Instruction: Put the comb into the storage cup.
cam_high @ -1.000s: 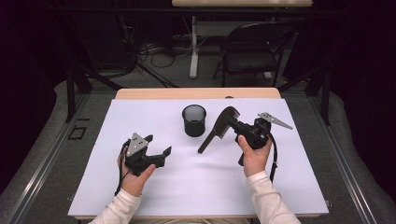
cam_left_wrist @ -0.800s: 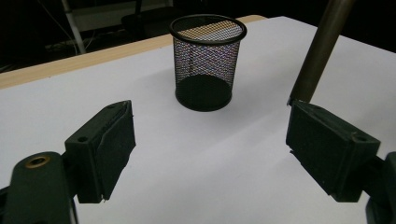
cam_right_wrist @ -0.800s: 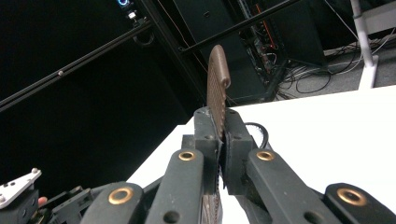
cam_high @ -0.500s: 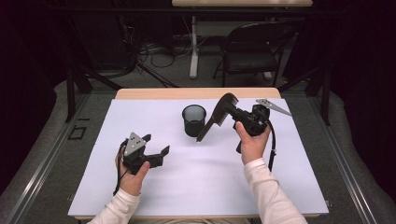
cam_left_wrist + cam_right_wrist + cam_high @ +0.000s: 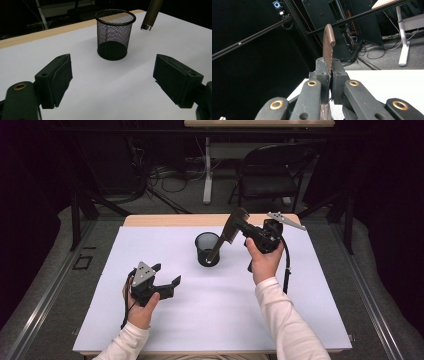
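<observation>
Centrally on the white table [image 5: 310, 320] stands a black mesh cup [image 5: 207, 248]. At its three o'clock, the right gripper [image 5: 235, 225] is clamped on a brown comb [image 5: 224, 237], whose lower end hangs just above the cup's rim. At seven o'clock, well apart, the left gripper [image 5: 166, 274] gapes wide, holding nothing.

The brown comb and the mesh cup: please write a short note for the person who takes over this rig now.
Right gripper: shut on the long brown plastic comb, held tilted in the air, lower end just above the black wire-mesh cup.
Left gripper: open, holding nothing, above the white table cover, on the near left side of the cup.
Done: comb grasped and brought to the cup.
Left: likely lower the comb into the cup and release.
</observation>
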Demonstrator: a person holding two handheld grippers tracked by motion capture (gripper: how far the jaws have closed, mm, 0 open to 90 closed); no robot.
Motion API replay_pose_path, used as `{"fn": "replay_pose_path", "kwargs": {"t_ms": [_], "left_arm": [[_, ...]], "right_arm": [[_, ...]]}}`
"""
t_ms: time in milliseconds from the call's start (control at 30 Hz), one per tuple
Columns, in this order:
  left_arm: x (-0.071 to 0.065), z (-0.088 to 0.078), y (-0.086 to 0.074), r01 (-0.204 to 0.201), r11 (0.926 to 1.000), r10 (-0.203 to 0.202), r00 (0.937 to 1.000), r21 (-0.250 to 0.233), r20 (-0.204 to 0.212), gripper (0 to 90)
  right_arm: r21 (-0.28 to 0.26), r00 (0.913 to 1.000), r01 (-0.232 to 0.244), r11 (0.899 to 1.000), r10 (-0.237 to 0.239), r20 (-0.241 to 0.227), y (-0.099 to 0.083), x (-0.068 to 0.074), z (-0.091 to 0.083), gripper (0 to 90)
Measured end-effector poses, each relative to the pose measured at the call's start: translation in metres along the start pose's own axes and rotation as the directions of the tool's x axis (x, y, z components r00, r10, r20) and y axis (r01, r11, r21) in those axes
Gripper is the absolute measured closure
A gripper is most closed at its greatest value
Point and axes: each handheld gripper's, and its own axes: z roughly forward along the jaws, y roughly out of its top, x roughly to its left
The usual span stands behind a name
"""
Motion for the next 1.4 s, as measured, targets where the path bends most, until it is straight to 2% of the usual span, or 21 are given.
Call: {"fn": "replay_pose_path", "kwargs": {"t_ms": [300, 533, 833, 1033, 1400], "left_arm": [[0.001, 0.000, 0.000, 0.002, 1.0000, -0.002, 1.0000, -0.001, -0.001, 16.0], [0.002, 0.000, 0.000, 0.004, 1.0000, -0.004, 1.0000, -0.002, -0.002, 16.0], [0.002, 0.000, 0.000, 0.005, 1.0000, -0.005, 1.0000, 0.000, -0.001, 16.0], [0.003, 0.000, 0.000, 0.008, 1.0000, -0.008, 1.0000, 0.001, -0.003, 16.0], [0.003, 0.001, 0.000, 0.007, 1.0000, -0.007, 1.0000, 0.007, -0.003, 16.0]], "right_arm": [[-0.017, 0.9998, -0.001, 1.000, 0.002, 0.022, 0.011, 0.001, 0.008, 87.4], [-0.018, 0.9983, 0.017, 1.000, -0.016, 0.056, 0.017, 0.002, 0.016, 87.4], [-0.032, 0.9937, 0.016, 0.999, -0.012, 0.111, 0.024, -0.004, 0.026, 87.4], [-0.043, 0.9894, 0.002, 0.999, 0.005, 0.145, 0.023, -0.010, 0.032, 87.4], [-0.045, 0.9849, -0.011, 0.999, 0.019, 0.172, 0.017, -0.015, 0.044, 87.4]]}}
